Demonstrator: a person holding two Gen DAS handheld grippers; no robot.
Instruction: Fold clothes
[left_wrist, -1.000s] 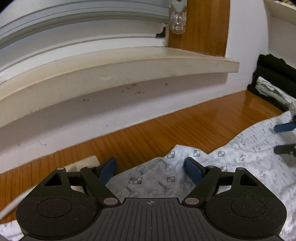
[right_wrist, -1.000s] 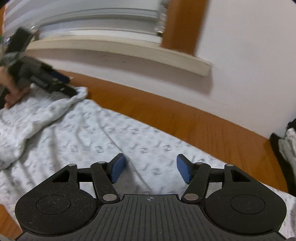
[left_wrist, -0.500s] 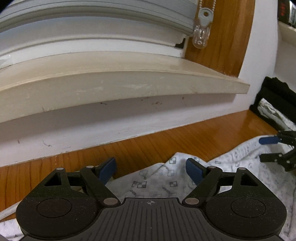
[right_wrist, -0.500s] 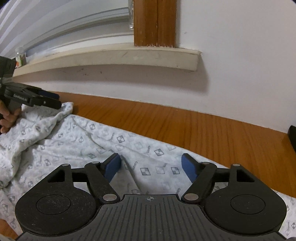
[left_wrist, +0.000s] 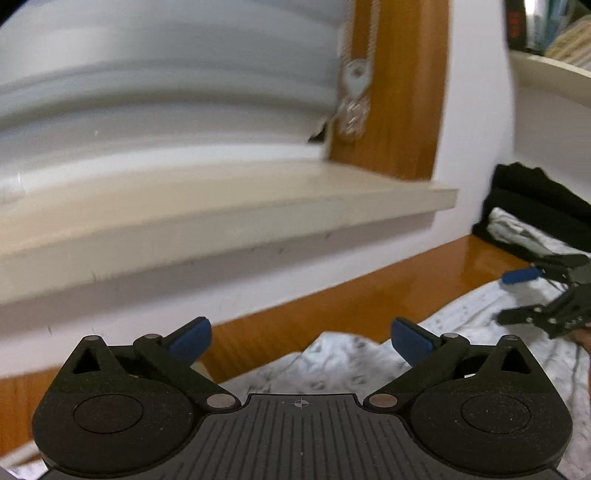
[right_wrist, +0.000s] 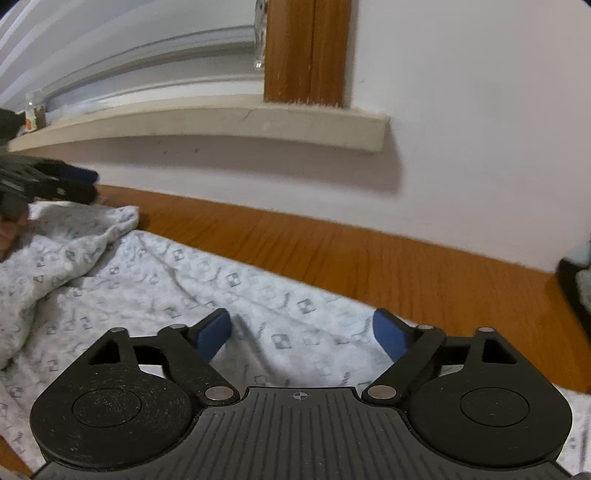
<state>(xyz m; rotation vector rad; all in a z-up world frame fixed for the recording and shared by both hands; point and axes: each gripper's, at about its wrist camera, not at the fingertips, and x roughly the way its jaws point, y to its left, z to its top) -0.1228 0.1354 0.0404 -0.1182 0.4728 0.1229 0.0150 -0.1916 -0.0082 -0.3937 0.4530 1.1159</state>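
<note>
- The left claw (left_wrist: 301, 338) stands wide; its jaws have just been opening and nothing is pressed between the blue pads (left_wrist: 190, 338).
- The right claw (right_wrist: 301, 334) is also wide, its jaws have just been opening too, and it hangs empty over the cloth.
- The white patterned garment (right_wrist: 177, 288) lies spread on the wooden table (right_wrist: 369, 254), under both claws, with a bunched corner near the left claw.
- A cream window sill (left_wrist: 221, 206) runs along the white wall behind the table.
- A dark pile of clothes (left_wrist: 539, 199) lies at the far right of the left wrist view.
</note>
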